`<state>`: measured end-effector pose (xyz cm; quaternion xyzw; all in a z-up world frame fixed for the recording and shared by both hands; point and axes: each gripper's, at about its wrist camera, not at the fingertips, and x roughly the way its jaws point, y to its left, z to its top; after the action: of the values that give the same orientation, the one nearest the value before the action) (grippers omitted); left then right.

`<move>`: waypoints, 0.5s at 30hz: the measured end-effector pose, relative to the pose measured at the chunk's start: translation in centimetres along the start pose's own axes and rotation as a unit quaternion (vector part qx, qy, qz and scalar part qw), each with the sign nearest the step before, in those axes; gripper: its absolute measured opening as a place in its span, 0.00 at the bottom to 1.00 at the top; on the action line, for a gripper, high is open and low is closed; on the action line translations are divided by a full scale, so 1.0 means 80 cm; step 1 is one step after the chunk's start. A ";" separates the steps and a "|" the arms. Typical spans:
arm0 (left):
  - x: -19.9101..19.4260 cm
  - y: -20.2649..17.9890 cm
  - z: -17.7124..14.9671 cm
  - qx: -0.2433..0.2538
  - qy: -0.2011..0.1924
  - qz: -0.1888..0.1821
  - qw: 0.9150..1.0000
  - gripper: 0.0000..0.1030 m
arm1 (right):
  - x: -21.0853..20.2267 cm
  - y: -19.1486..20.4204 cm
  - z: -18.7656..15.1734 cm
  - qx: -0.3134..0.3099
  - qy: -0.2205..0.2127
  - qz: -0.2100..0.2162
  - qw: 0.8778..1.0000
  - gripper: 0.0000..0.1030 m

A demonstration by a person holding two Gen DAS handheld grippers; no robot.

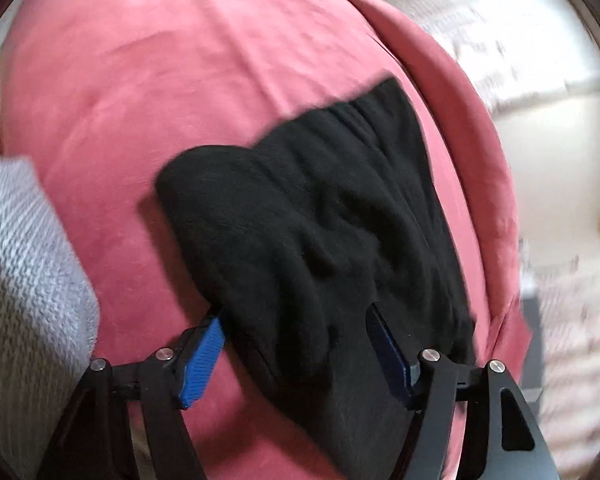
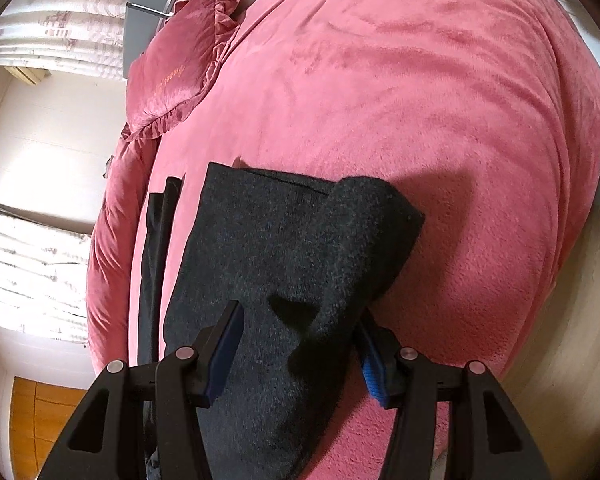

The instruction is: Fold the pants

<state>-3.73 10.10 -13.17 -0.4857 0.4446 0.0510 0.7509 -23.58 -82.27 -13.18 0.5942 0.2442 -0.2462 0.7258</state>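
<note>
Nearest the left wrist camera, the left hand-held gripper [image 1: 296, 350] has its black arms and blue ribbed pads [image 1: 202, 360] set about half apart, with a bunched thickness of the black fleece pants [image 1: 308, 216] filling the gap between them; the left pad shows mostly clear of the cloth and the right pad is partly buried in it, so I cannot tell whether the pads press on the cloth. At the far left of that view a sleeve of grey knitted fabric [image 1: 24, 272] sits beside the gripper. The pants spread away from the fingers across the pink plush bed cover [image 1: 148, 80], their gathered waistband end lying farthest from the lens, near the right edge of the bed. In the right wrist view, the right hand-held gripper [image 2: 300, 354] is likewise about half open, a raised fold of the same dark fabric [image 2: 284, 248] running up between its pads, the grip again not readable. Left of the pants lies a narrow black strip of cloth [image 2: 156, 240] on the cover, and farther up-left a pink frilled pillow [image 2: 172, 68] rests at the bed's edge.
</note>
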 end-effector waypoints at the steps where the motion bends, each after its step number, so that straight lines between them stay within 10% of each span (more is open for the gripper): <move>1: 0.004 0.009 -0.001 -0.023 -0.007 -0.012 1.000 0.65 | 0.000 -0.002 0.000 0.008 -0.002 0.004 1.000 0.54; 4: 0.005 0.010 -0.008 -0.015 -0.018 -0.004 1.000 0.47 | 0.001 -0.017 0.003 0.062 -0.015 0.034 0.997 0.53; 8: 0.002 0.013 -0.003 -0.026 -0.009 -0.022 0.999 0.14 | 0.011 -0.007 0.007 0.035 -0.003 0.013 0.999 0.11; 15: -0.032 -0.037 0.019 0.017 -0.012 -0.102 0.995 0.09 | -0.013 0.040 0.016 -0.014 -0.015 0.039 0.999 0.07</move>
<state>-2.82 10.59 -9.13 -0.5148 0.3843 -0.0272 0.7659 -22.23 -82.93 -9.94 0.5891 0.2135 -0.2232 0.7467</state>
